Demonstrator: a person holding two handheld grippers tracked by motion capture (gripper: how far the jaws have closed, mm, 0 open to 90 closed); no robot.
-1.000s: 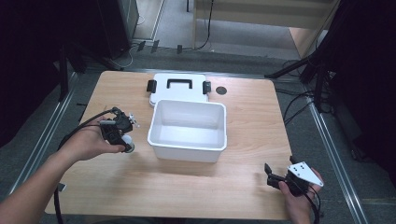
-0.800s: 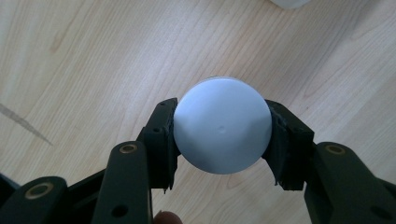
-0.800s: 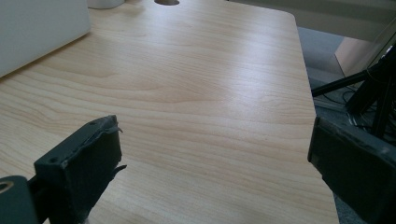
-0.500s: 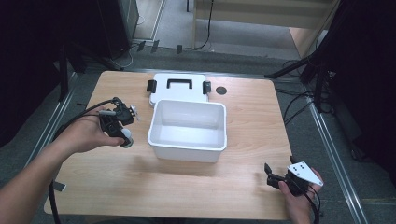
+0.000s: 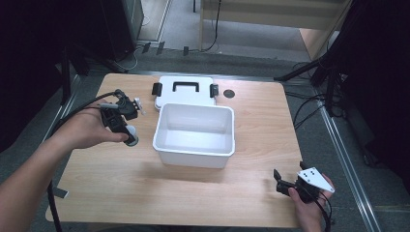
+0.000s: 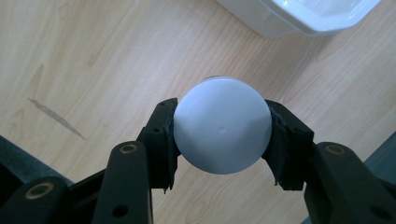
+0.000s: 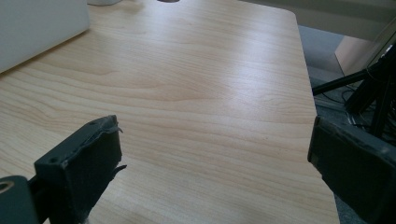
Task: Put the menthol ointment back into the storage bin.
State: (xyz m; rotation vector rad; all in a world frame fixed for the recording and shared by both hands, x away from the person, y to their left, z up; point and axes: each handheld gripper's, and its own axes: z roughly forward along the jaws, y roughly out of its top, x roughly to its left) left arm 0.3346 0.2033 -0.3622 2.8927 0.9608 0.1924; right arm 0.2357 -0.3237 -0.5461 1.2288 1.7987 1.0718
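You are lifting your left gripper [image 5: 126, 131], pinching a white round-capped container [image 6: 222, 125], toward the white bin [image 5: 195, 153] at its three o'clock; it has risen nearer. Your right gripper [image 5: 286, 185] is resting spread wide at the table's [image 5: 145, 193] five o'clock corner.

Right tool [image 7: 215, 158]: jaws stand wide apart, one at the lower left, one at the lower right, nothing between them.
Desk [image 7: 201, 84]: pale wood grain, bare under the jaws, its far edge rounded at the corner.
White bin [image 7: 37, 28]: one wall at the upper left, standing on the desk.
Floor [image 7: 322, 51]: grey, beyond the desk's right edge, with black stand legs [image 7: 369, 84].
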